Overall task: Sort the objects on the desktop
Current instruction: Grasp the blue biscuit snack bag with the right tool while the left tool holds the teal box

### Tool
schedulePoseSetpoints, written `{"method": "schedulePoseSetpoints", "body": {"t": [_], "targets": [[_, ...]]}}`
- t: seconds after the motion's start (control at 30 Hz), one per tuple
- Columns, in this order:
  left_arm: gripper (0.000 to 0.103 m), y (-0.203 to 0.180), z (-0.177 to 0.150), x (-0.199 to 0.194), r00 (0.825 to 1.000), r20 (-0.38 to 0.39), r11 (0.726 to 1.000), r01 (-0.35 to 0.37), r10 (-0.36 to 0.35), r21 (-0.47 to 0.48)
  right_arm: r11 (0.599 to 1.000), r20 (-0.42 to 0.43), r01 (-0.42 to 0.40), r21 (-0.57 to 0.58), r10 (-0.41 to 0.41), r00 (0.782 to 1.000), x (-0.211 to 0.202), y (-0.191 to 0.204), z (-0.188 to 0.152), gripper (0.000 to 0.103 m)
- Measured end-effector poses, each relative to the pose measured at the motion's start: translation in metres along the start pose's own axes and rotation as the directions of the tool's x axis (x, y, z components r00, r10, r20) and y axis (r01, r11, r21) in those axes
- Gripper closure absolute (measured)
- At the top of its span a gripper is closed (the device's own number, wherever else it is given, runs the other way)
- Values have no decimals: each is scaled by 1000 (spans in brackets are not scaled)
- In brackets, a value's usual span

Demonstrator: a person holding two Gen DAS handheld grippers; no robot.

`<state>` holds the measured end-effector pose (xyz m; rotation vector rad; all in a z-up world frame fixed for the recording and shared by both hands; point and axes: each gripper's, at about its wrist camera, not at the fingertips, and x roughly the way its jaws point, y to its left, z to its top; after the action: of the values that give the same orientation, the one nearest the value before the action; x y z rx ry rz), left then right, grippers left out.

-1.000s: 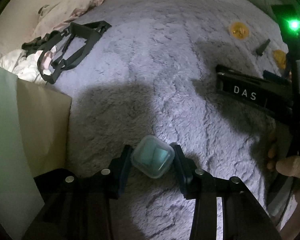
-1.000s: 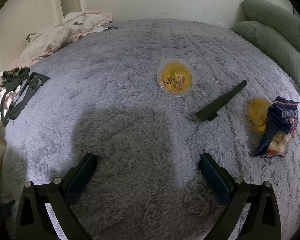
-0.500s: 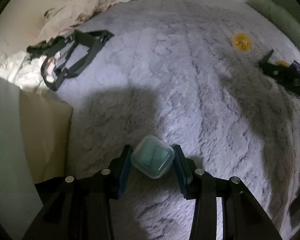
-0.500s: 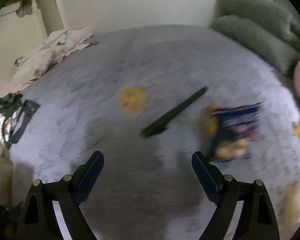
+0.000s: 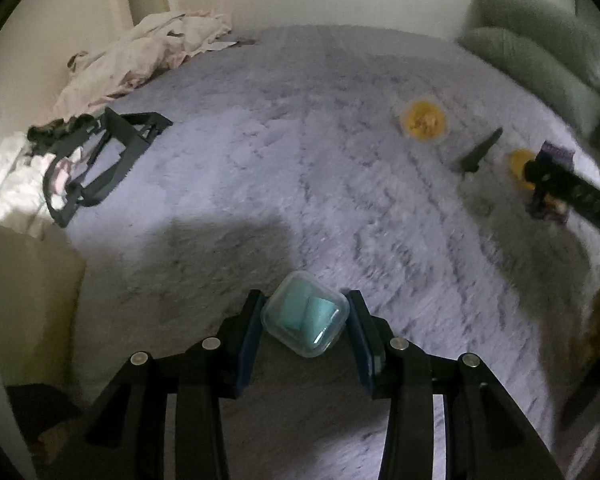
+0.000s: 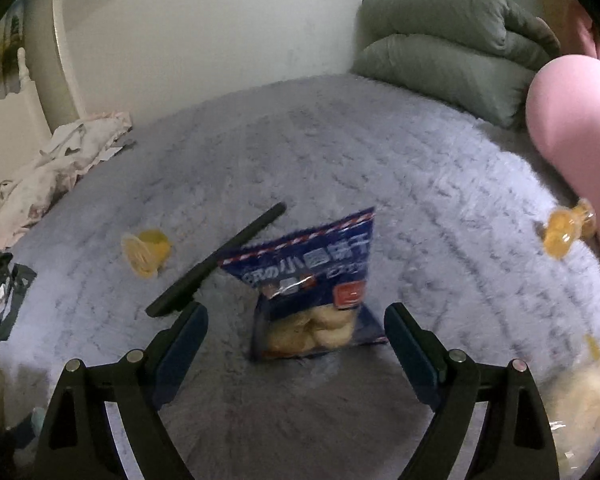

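My left gripper (image 5: 305, 318) is shut on a small clear plastic box (image 5: 305, 314) with teal contents, held above the grey fluffy blanket (image 5: 284, 152). My right gripper (image 6: 296, 332) is open, its fingers on either side of a blue snack bag (image 6: 316, 292) lying on the blanket. The right gripper also shows at the right edge of the left wrist view (image 5: 568, 196). A yellow jelly cup (image 6: 146, 252) and a black stick (image 6: 216, 260) lie left of the bag. Both also show in the left wrist view, the cup (image 5: 424, 120) and the stick (image 5: 478, 154).
Another yellow jelly cup (image 6: 564, 228) lies at the right, near a pink sleeve (image 6: 580, 128). Green pillows (image 6: 448, 52) are at the back right. Black straps (image 5: 100, 160) and crumpled clothes (image 5: 140, 56) lie at the left. A beige box (image 5: 28, 304) stands at the near left.
My right gripper has swung right and moved in, so the snack bag now sits between its open fingers. My left gripper still holds the box, its view tilted upward.
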<state>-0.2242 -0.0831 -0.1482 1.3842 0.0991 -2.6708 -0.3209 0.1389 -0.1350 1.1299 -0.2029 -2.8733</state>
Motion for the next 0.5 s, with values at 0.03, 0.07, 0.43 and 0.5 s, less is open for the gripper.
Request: {"method": "schedulePoseSetpoints", "body": {"t": [0.03, 0.07, 0.43, 0.5], "targets": [[61, 1, 1, 1, 1000, 5, 1000, 15, -15, -9, 1000, 29, 6, 0, -6, 1000, -1, 2, -1, 14], [61, 2, 2, 4, 1000, 10, 1000, 21, -21, -13, 1000, 46, 13, 7, -13, 999, -2, 2, -2, 14], [60, -5, -1, 11, 998, 65, 1000, -22, 22, 5, 911, 42, -51, 409, 37, 998, 25, -51, -4, 34], [60, -5, -1, 11, 998, 65, 1000, -21, 21, 4, 910, 53, -63, 410, 46, 998, 23, -52, -4, 36]]}}
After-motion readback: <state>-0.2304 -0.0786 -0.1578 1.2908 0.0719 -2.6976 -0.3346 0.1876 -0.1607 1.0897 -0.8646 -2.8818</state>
